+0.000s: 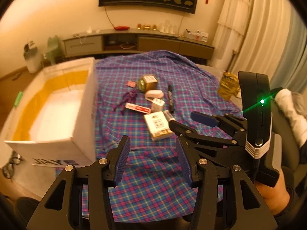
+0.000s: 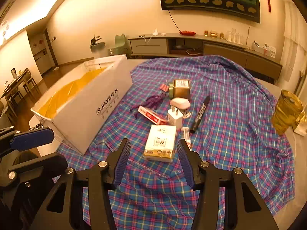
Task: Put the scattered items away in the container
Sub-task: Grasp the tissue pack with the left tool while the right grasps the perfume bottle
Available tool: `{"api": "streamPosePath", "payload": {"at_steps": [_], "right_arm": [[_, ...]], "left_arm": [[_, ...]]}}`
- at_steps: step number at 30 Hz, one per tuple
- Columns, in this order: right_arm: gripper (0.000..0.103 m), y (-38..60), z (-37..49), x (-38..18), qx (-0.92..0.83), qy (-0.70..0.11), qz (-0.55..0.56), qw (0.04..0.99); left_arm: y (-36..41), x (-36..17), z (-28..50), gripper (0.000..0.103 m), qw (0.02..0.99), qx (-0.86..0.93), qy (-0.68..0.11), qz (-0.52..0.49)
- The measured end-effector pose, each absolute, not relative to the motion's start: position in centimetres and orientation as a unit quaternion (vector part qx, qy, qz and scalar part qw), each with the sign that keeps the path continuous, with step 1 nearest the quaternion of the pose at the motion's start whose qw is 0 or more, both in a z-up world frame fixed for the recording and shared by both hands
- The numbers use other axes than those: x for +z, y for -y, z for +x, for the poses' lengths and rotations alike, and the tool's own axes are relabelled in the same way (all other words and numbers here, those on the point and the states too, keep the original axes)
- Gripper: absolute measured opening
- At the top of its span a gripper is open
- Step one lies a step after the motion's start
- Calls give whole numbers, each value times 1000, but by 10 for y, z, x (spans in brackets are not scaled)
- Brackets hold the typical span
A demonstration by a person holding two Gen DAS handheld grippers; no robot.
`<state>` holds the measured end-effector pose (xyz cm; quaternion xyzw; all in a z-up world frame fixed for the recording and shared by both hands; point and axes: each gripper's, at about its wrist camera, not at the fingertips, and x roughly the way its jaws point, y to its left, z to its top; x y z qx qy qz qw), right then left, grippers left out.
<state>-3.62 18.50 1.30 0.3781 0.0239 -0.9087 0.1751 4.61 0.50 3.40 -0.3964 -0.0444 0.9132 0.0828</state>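
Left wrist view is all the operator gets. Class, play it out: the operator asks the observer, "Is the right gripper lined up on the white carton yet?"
Observer: Yes. In the right wrist view the carton lies straight ahead between the fingers of the open right gripper, untouched.
Operator: That gripper hides part of the carton's right side from me. What is there?
Observer: A small clear tube, lying between the carton and the tip of the marker.
Operator: What lies beyond the box on the far left?
Observer: Past the box, a dining table with chairs around it.
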Motion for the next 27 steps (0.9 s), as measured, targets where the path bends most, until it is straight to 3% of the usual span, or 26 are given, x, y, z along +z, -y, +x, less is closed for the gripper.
{"api": "streamPosePath", "payload": {"at_steps": [14,27], "right_arm": [[53,-194,-47,-13,-905,-53,394,150],[53,-256,-94,-37,-885,34,442,144]], "left_arm": [[0,12,22,54,121,900,73,-413],[-36,-36,-46,54,138,873,73,-463]]}}
